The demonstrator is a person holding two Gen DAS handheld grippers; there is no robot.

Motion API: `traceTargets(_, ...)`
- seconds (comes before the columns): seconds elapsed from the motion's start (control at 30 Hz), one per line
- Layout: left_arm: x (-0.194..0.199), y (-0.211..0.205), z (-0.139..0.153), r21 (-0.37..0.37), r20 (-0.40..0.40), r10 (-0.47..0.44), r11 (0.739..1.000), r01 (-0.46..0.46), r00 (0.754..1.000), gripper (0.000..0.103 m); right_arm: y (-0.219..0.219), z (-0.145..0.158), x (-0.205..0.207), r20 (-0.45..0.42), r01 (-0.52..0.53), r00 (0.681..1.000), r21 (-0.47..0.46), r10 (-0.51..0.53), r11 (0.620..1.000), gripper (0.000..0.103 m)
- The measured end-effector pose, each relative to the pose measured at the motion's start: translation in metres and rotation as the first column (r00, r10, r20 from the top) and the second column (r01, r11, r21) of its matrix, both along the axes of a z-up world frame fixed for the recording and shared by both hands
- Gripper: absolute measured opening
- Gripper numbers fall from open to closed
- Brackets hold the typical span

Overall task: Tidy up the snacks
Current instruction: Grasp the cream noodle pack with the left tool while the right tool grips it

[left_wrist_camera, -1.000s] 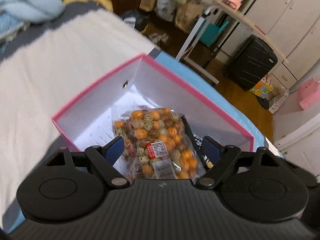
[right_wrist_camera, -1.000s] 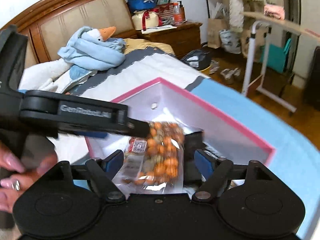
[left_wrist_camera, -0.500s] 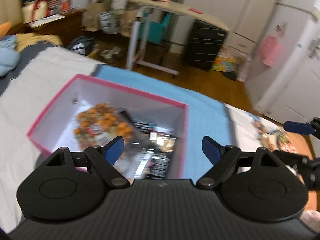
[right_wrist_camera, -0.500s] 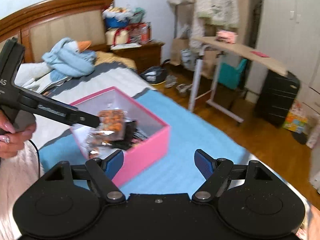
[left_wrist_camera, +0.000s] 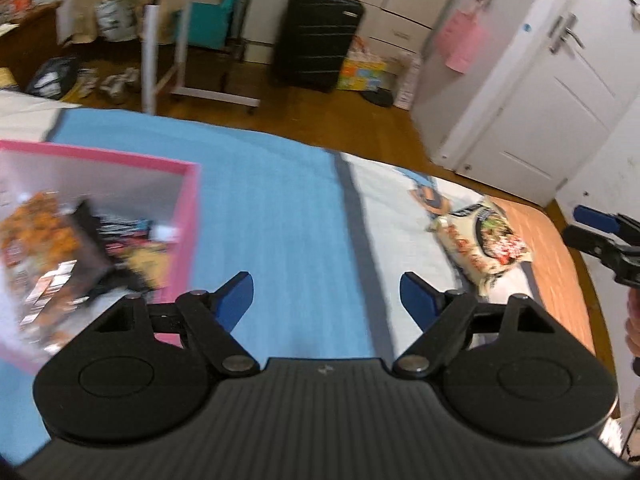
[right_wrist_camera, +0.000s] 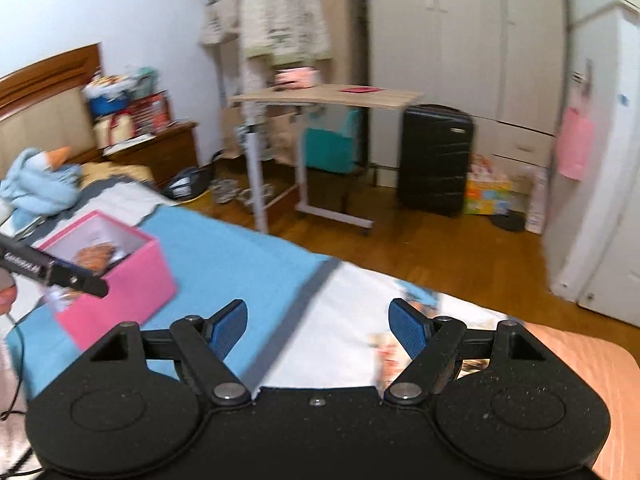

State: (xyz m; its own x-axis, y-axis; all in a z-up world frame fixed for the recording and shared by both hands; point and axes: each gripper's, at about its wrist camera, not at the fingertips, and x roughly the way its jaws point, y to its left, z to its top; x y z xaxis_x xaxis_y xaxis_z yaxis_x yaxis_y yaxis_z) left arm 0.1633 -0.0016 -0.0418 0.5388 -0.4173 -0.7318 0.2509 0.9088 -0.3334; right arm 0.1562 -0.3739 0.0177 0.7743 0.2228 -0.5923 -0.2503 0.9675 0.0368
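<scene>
Snacks sit mostly in the pink box (left_wrist_camera: 188,216) at the left of the bed, on the blue sheet (left_wrist_camera: 276,208); a second ago both tools hung right over that box, the left hand-held gripper (left_wrist_camera: 327,294) framing the bag of orange and brown snack balls (left_wrist_camera: 38,228), and now both have swung away to the right, so the box has slid to the left edge of each view. Inside the box that bag lies against the far side, with dark packets (left_wrist_camera: 120,232) heaped beside it toward the near pink wall; their labels are too blurred to read. One more snack bag (left_wrist_camera: 482,240), pale with red and dark print, lies outside the box on the white patterned part of the bed (left_wrist_camera: 392,216), well apart from it and just ahead and to the right of the left hand-held gripper's blue fingers (left_wrist_camera: 236,298); those fingers stand wide apart with nothing between them. The right hand-held gripper (right_wrist_camera: 318,330) hangs over the seam between blue sheet and white cover, its fingers likewise spread and empty; it was over the box a second ago, and now the box (right_wrist_camera: 120,280) lies off to its left. Beyond the bed stand a rolling worktop (right_wrist_camera: 328,94) and a black suitcase (right_wrist_camera: 436,158).
</scene>
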Motion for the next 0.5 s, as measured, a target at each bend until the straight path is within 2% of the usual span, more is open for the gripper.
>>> traceTargets(0.1, 0.018, -0.037, -0.015, -0.013, -0.043, -0.018, 1.0, 0.018, 0.999, 0.077, -0.033, -0.016, 0.012, 0.031, -0.014, 0.999, 0.083, 0.012, 0.996, 0.082)
traceTargets(0.17, 0.029, -0.059, -0.026, -0.041, -0.073, -0.043, 0.998, 0.04, 0.996, 0.077, -0.049, -0.027, 0.024, 0.025, 0.037, 0.999, 0.105, -0.04, 0.994, 0.082)
traceTargets(0.3, 0.047, -0.099, -0.048, -0.089, -0.093, -0.075, 0.994, 0.067, 0.993, 0.077, -0.074, -0.057, 0.051, -0.023, 0.136, 0.991, 0.079, -0.135, 0.988, 0.082)
traceTargets(0.4, 0.062, -0.128, -0.067, -0.13, -0.099, -0.091, 0.988, 0.078, 0.991, 0.077, -0.09, -0.08, 0.066, -0.057, 0.179, 0.982, 0.032, -0.178, 0.983, 0.082)
traceTargets(0.5, 0.077, -0.154, -0.086, -0.185, -0.14, -0.098, 0.98, 0.071, 0.985, 0.077, -0.112, -0.098, 0.078, -0.091, 0.211, 0.974, 0.031, -0.207, 0.977, 0.082)
